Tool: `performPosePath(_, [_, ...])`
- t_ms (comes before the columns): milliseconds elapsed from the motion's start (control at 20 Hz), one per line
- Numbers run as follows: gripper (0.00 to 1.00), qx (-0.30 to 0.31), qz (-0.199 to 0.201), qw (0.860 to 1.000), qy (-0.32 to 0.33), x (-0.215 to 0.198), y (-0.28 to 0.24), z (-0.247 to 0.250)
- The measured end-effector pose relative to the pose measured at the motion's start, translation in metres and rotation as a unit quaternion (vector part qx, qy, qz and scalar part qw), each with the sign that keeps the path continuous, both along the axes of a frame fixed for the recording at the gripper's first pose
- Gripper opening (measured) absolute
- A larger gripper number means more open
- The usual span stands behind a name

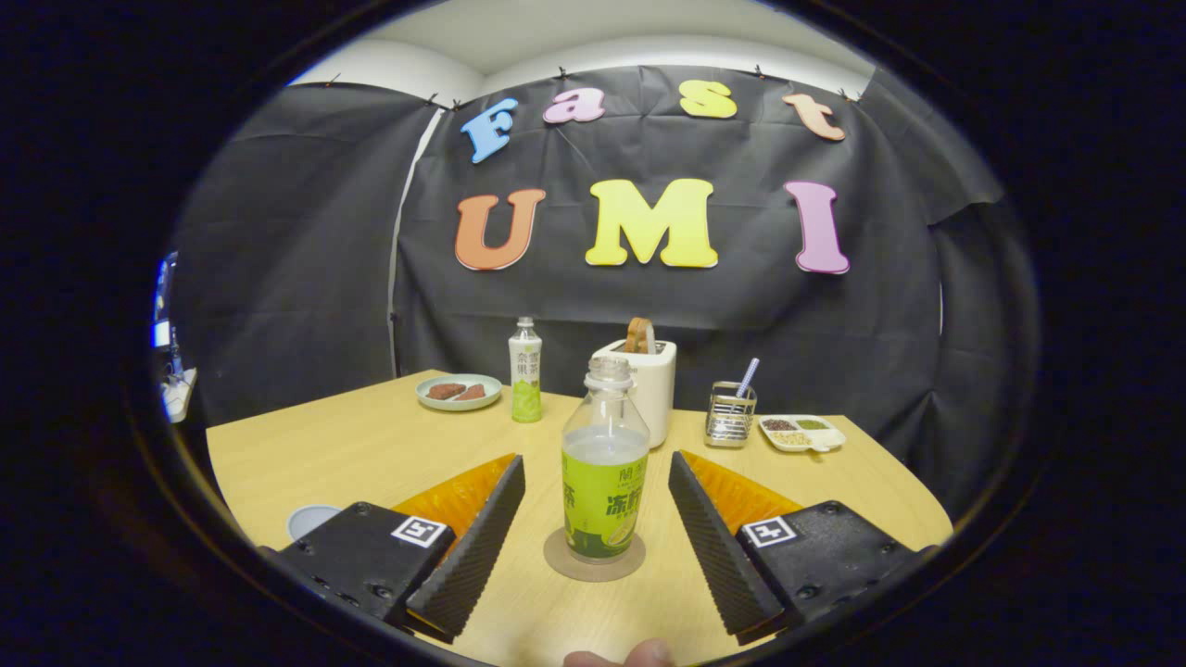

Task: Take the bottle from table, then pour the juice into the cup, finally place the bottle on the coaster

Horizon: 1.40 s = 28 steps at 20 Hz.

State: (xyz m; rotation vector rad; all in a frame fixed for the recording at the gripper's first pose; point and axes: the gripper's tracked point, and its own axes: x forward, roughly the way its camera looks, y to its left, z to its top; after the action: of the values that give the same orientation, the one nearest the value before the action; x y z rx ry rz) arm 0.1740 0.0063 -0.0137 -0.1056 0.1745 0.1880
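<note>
You are holding the gripper (598, 519) spread open around the uncapped juice bottle (604, 472) standing on its coaster (593, 564); brushing it while withdrawing could topple it.

- my gripper (598, 482) is level and points toward the far wall.
- its two fingers are spread wide apart, one on the left, one on the right, pressing on nothing.
- my fingertip (619, 656) shows at the near edge, between the fingers.
</note>
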Motion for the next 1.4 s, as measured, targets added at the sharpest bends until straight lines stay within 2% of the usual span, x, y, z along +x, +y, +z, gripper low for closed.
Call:
performPosePath(350, [1.00, 0.028, -0.024, 0.999, -0.029, -0.041, -0.004, 0.032])
performPosePath(900, [1.00, 0.027, -0.070, 0.993, -0.088, -0.125, 0.005, 0.098])
performPosePath(1100, [1.00, 0.015, -0.089, 0.990, -0.113, -0.163, 0.008, 0.100])
performPosePath(1400, [1.00, 0.028, -0.093, 0.988, -0.124, -0.204, 0.019, 0.074])
